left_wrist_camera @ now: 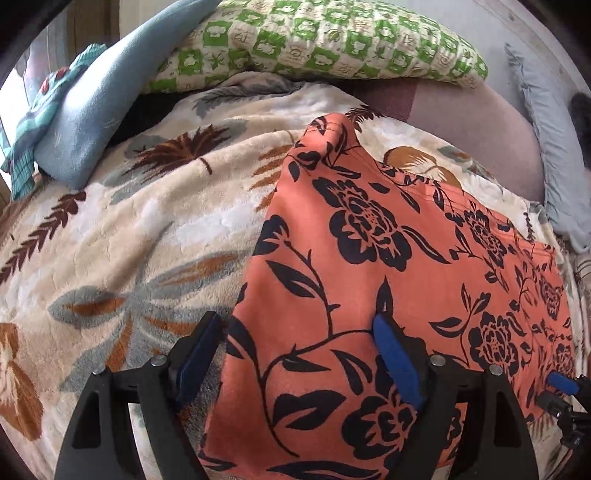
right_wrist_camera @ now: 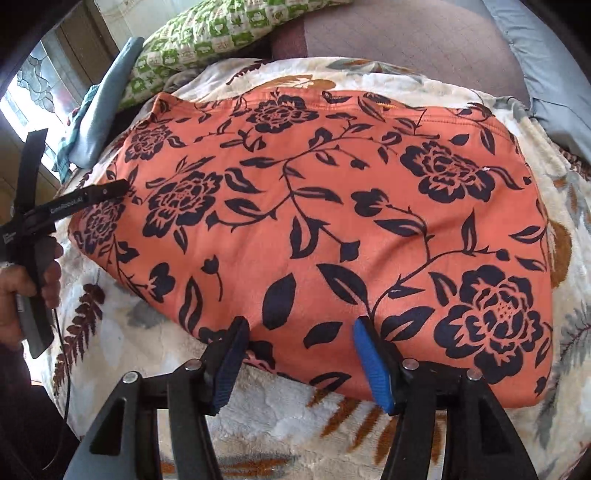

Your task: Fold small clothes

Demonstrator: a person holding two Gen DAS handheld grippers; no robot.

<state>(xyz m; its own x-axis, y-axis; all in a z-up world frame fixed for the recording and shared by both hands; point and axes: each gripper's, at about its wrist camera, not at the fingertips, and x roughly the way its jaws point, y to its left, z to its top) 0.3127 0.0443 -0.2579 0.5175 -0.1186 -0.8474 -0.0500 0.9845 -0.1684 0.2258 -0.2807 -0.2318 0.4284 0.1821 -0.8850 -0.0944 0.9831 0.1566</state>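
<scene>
An orange garment with a black flower print [right_wrist_camera: 314, 221] lies spread flat on a cream leaf-print blanket [right_wrist_camera: 280, 417]. It also shows in the left wrist view [left_wrist_camera: 369, 295]. My left gripper [left_wrist_camera: 295, 347] is open, its blue-padded fingers [left_wrist_camera: 397, 363] straddling the garment's near left edge. My right gripper [right_wrist_camera: 299, 354] is open, its fingers [right_wrist_camera: 371, 365] at the garment's near hem. The left gripper also shows in the right wrist view [right_wrist_camera: 110, 190], at the garment's left end, held by a hand. A blue fingertip of the right gripper shows in the left wrist view [left_wrist_camera: 563, 384].
A green checked pillow [left_wrist_camera: 325, 44] lies at the back. A blue cloth [left_wrist_camera: 96, 110] and a teal patterned item [left_wrist_camera: 44, 110] lie at the back left. A mauve sheet [right_wrist_camera: 406, 33] and a grey-blue pillow edge [left_wrist_camera: 546, 162] sit behind the blanket. A window [right_wrist_camera: 33, 92] is at left.
</scene>
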